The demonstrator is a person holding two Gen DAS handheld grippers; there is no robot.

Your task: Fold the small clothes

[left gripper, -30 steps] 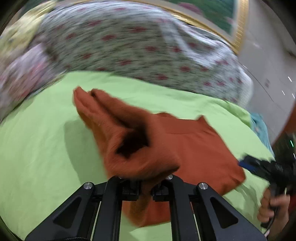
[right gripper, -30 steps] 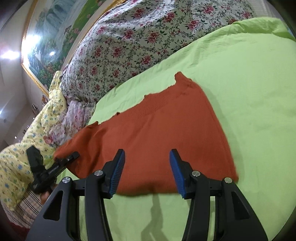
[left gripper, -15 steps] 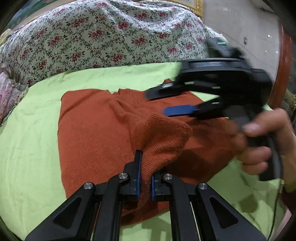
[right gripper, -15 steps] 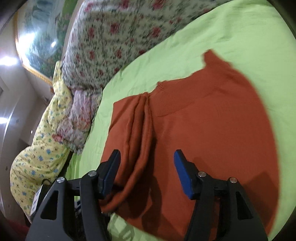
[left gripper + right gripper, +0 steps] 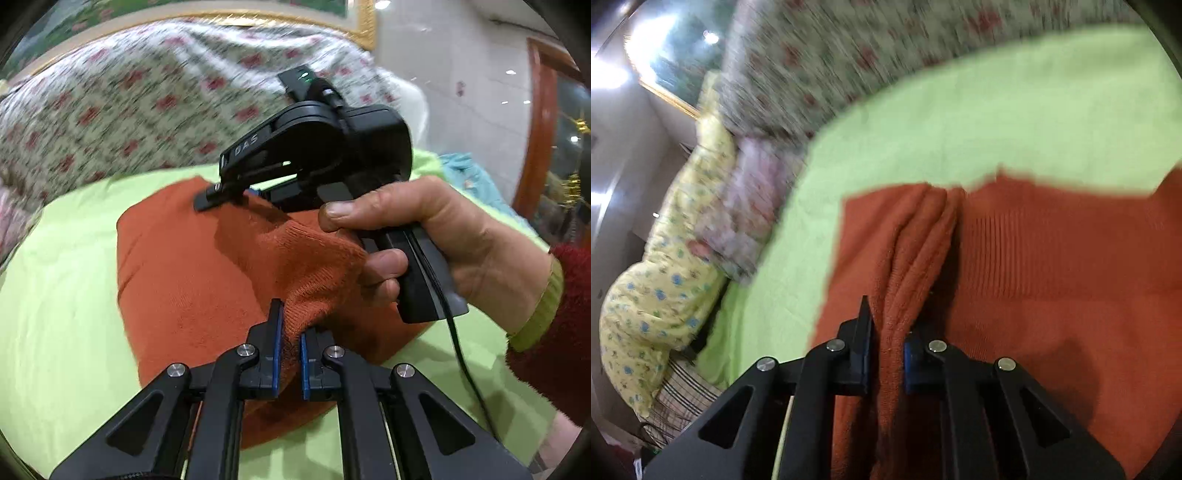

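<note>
An orange knitted sweater [image 5: 184,280] lies on the green sheet [image 5: 55,295]. My left gripper [image 5: 291,321] is shut on a raised fold of its ribbed cuff. In the left wrist view a hand [image 5: 443,229] holds my right gripper [image 5: 229,195] just beyond, tips down on the sweater's far edge. In the right wrist view the right gripper [image 5: 888,325] has its jaws closing on the bunched sleeve [image 5: 916,236], which fills the gap between the pads. The sweater's body [image 5: 1052,258] spreads flat to the right.
A floral quilt [image 5: 147,99] is heaped along the far side of the bed. A yellow flowered bundle [image 5: 665,266] lies at the left edge. Blue cloth [image 5: 465,173] shows beyond the right side. Bare green sheet [image 5: 997,122] stretches past the sweater.
My left gripper carried the sleeve across onto the sweater's body. The right gripper swung left over the folded sleeve and went from wide open to closed on it.
</note>
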